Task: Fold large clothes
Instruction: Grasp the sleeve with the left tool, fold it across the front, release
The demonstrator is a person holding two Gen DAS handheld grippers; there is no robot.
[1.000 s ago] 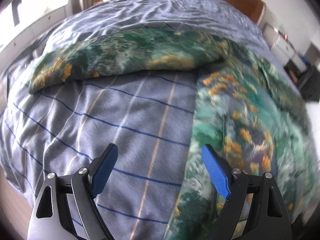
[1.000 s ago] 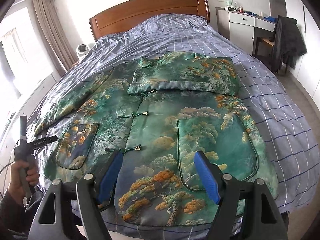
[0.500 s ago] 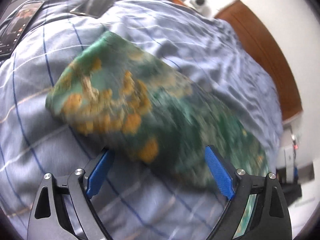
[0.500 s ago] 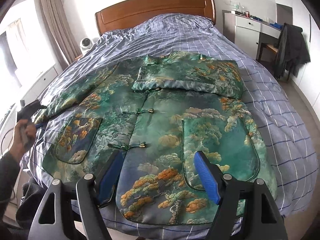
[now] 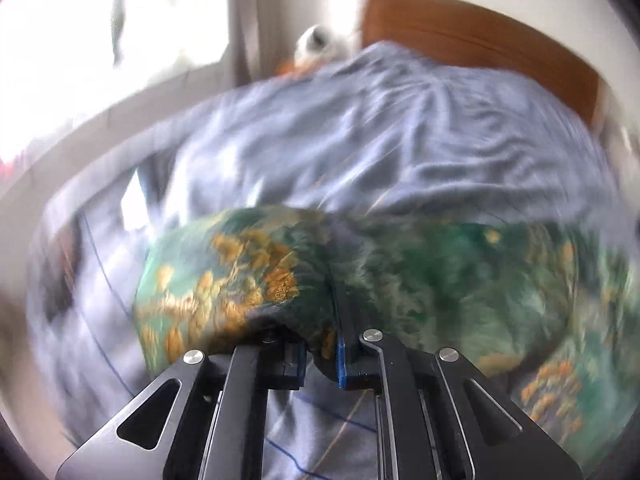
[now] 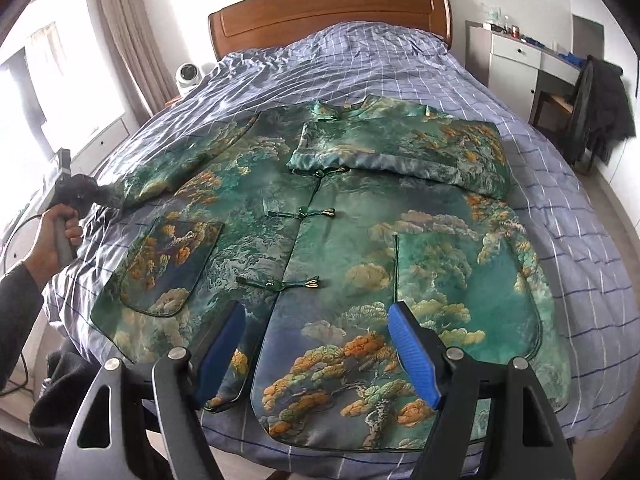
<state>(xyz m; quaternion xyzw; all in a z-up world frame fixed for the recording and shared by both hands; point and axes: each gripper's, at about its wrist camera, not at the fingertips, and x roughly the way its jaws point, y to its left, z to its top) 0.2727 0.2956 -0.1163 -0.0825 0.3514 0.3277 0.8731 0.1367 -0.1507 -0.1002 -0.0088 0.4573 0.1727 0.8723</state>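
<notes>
A green satin jacket (image 6: 340, 248) with orange tree patterns lies face up on the bed. Its right sleeve (image 6: 400, 148) is folded across the chest. The other sleeve (image 5: 224, 280) reaches toward the bed's left side. My left gripper (image 5: 324, 344) has its jaws closing tight on that sleeve's cuff, with fabric pinched between the pads and lifted. The right wrist view shows this gripper (image 6: 76, 192) at the far left in a person's hand (image 6: 52, 240). My right gripper (image 6: 320, 352) hovers open over the jacket's hem, holding nothing.
The bed (image 6: 580, 220) has a blue checked cover and a wooden headboard (image 6: 332, 12). A white round device (image 6: 188, 74) stands by the curtain at the left. A white desk (image 6: 516, 56) and a chair with a dark garment (image 6: 600, 108) stand at the right.
My left gripper swung to the sleeve's end, shut on the cuff and lifted it. The right gripper stayed open over the hem.
</notes>
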